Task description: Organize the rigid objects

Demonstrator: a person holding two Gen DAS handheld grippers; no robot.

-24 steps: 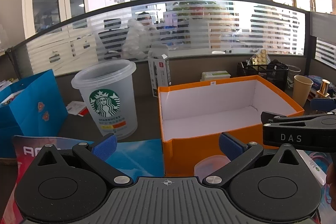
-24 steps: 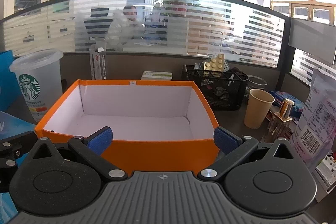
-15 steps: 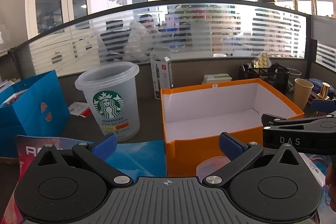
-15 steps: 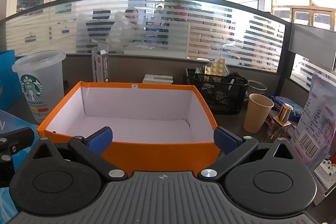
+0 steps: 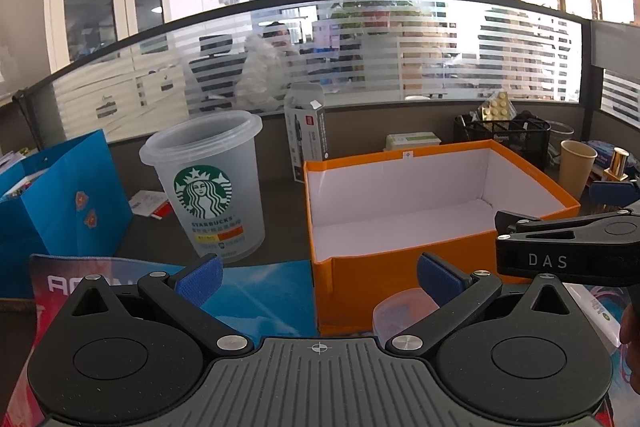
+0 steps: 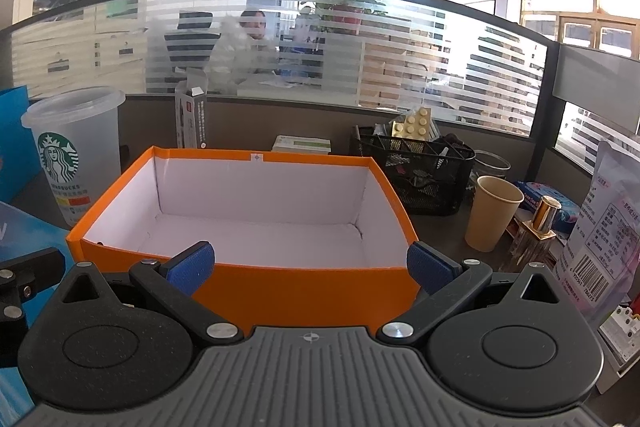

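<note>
One orange box [image 6: 248, 283] sits on the tabletop [image 6: 448, 227], one Starbucks cup [image 5: 208, 187] beside it. Both hand-held grippers, left [image 5: 319, 273] and right [image 6: 308, 267], released. Only the left view shows one small clear container [image 5: 396, 311].

Box [image 6: 256, 291]: orange outside, white inside, rectangular, open-topped, upright on the desk; nothing visible inside.

Cup [image 5: 208, 187]: translucent plastic tumbler with a green Starbucks logo, upright, lidless, left of the box and apart from it.

Container [image 5: 396, 311]: small, clear plastic, with lid, just in front of the box's near wall; partly hidden.
</note>
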